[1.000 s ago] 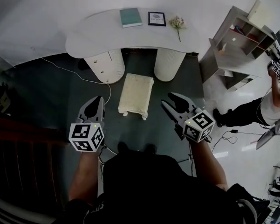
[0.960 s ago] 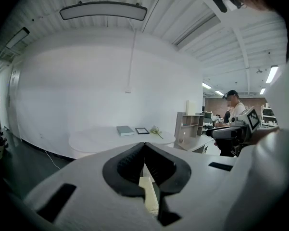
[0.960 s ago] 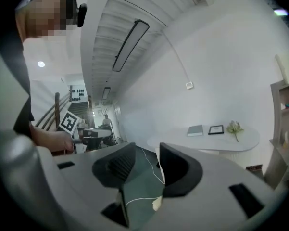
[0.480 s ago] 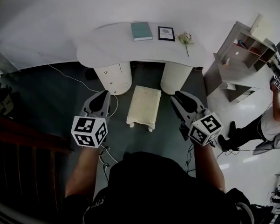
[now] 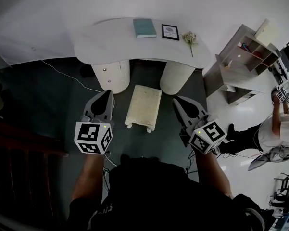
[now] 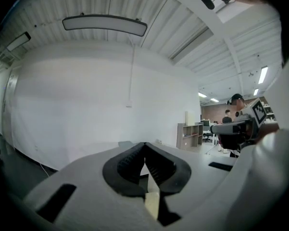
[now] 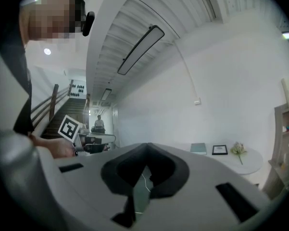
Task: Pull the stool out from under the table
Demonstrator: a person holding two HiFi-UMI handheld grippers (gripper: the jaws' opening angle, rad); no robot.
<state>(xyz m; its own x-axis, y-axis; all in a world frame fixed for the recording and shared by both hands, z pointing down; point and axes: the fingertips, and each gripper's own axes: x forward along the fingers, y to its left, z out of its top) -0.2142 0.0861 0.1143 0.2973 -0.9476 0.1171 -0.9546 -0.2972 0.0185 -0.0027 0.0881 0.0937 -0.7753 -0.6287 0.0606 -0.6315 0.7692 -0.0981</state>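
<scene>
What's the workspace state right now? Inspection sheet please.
Surface: dark floor; white table against the wall.
Job's things: cream stool on the floor, apparently out from under the tabletop, in front of the pedestal gap.
Clutter: teal book, framed picture, flower on the table.
Grippers: left gripper shut, empty; right gripper just closed, empty; neither touches the stool.
Cables: white cable across the floor left of the table.
Surroundings: shelf unit and another person to the right.

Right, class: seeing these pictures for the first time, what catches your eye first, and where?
A cream stool stands on the dark floor just before the curved white table, facing the gap between its pedestals. Nearer, the left gripper and right gripper flank it, both shut and empty, the right's jaws having just closed.
</scene>
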